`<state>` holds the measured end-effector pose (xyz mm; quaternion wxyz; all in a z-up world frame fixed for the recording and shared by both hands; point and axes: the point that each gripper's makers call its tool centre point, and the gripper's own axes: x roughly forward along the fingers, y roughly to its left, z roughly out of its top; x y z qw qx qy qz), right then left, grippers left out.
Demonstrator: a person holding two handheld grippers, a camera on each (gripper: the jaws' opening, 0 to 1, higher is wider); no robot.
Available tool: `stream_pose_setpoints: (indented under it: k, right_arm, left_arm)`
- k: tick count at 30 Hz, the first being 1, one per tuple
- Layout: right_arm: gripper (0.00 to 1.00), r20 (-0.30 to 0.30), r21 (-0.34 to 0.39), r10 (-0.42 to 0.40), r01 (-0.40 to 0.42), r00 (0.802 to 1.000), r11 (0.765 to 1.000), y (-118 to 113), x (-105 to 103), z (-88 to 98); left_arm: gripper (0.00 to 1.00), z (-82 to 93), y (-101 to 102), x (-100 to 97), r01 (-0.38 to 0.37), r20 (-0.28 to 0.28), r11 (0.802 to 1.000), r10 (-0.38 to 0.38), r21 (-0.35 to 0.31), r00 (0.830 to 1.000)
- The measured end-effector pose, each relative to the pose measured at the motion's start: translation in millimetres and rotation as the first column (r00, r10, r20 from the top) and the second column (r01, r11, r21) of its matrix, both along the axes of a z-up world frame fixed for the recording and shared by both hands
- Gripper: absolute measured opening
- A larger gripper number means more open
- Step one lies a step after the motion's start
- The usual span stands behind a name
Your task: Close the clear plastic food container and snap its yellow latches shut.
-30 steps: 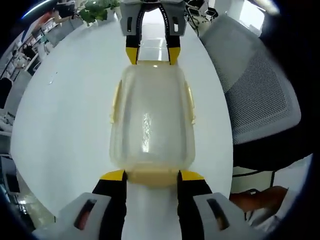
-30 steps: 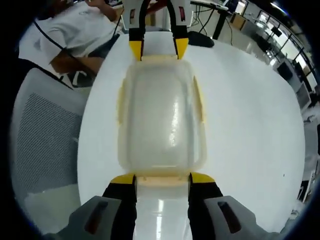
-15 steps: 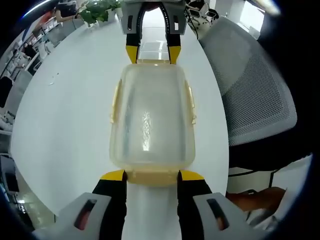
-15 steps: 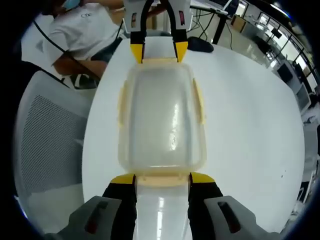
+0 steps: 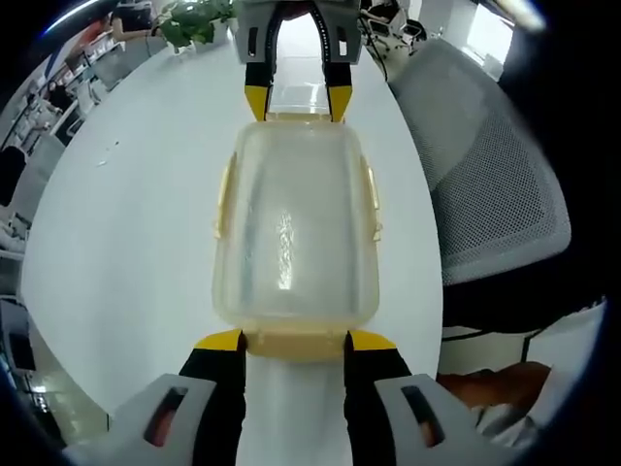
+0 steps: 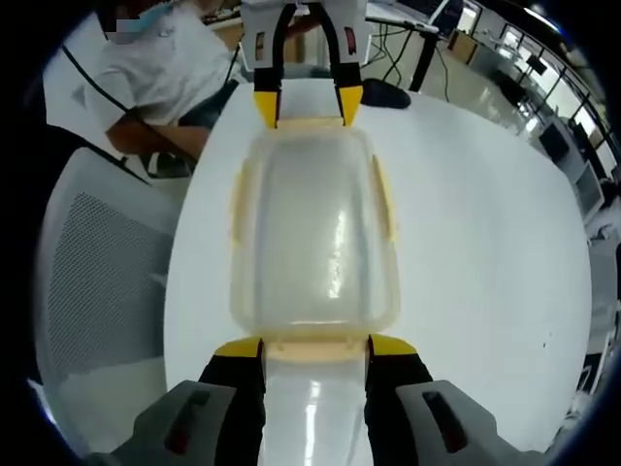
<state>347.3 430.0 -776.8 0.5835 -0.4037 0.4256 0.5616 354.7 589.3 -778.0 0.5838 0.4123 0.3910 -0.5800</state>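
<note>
An open office lies behind a round white worktop (image 5: pixel 126 243), with a potted plant (image 5: pixel 194 21) at its far edge in the left gripper view and desks and screens beyond it in the right gripper view. One grey mesh chair (image 5: pixel 485 165) stands beside the worktop, and one person in a white shirt (image 6: pixel 146 73) sits at the far side in the right gripper view.

One clear plastic food container (image 5: pixel 294 228) rests on the worktop between the two grippers, its lid on top. Four pale yellow latches can be counted on it: one on each long side (image 5: pixel 222 199) and one at each short end. Whether the side latches are snapped down cannot be told.

The left gripper (image 5: pixel 294 340) has its yellow-tipped jaws spread about as wide as the near end latch (image 5: pixel 294 345), with that latch lying between the tips; the tips sit just at its corners, and it cannot be told whether they press it. The right gripper (image 6: pixel 313 347) stands the same way at the opposite short end, its jaws set apart around the end latch there (image 6: pixel 313 351).

Each gripper also appears at the top of the other's view, yellow tips at the container's far end: the right gripper in the left gripper view, the left gripper in the right gripper view.
</note>
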Motion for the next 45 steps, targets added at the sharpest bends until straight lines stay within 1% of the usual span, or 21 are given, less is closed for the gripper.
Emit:
stream_pose_setpoints:
  k: [6,14,17,19,28,34,45]
  right_arm:
    - [0.38,-0.011,0.0,-0.015,0.015,1.0,1.0,-0.1,-2.3,0.3]
    - [0.38,-0.014,0.016,-0.034,0.034,0.999,0.999,1.9,3.2,10.0]
    - [0.38,-0.034,0.017,-0.051,0.052,0.998,0.999,3.4,0.0,11.2]
    - [0.38,-0.021,0.017,-0.046,0.046,0.999,0.999,4.0,1.1,11.7]
    - [0.38,-0.012,0.011,-0.05,0.051,0.999,0.999,-4.1,3.2,18.6]
    - [0.38,-0.008,0.008,-0.055,0.055,0.998,0.998,-5.8,3.8,18.9]
    - [0.38,-0.003,0.001,-0.052,0.052,0.999,0.999,-12.8,4.2,20.0]
  left_arm:
    - [0.38,1.6,-0.3,0.9,0.02,0.0,1.0,-0.02,0.009,1.0]
    - [0.38,11.7,1.2,8.2,0.032,-0.005,0.999,-0.032,0.01,0.999]
    - [0.38,12.2,2.6,9.0,0.05,-0.002,0.998,-0.05,0.025,0.999]
    - [0.38,12.3,3.1,9.1,0.048,-0.007,0.998,-0.047,0.028,0.999]
    - [0.38,19.5,-4.7,11.1,0.048,0.0,0.999,-0.048,0.007,0.999]
    - [0.38,20.9,-7.1,12.7,0.057,0.002,0.998,-0.057,0.011,0.998]
    - [0.38,23.6,-13.7,12.6,0.054,0.001,0.999,-0.054,-0.001,0.999]
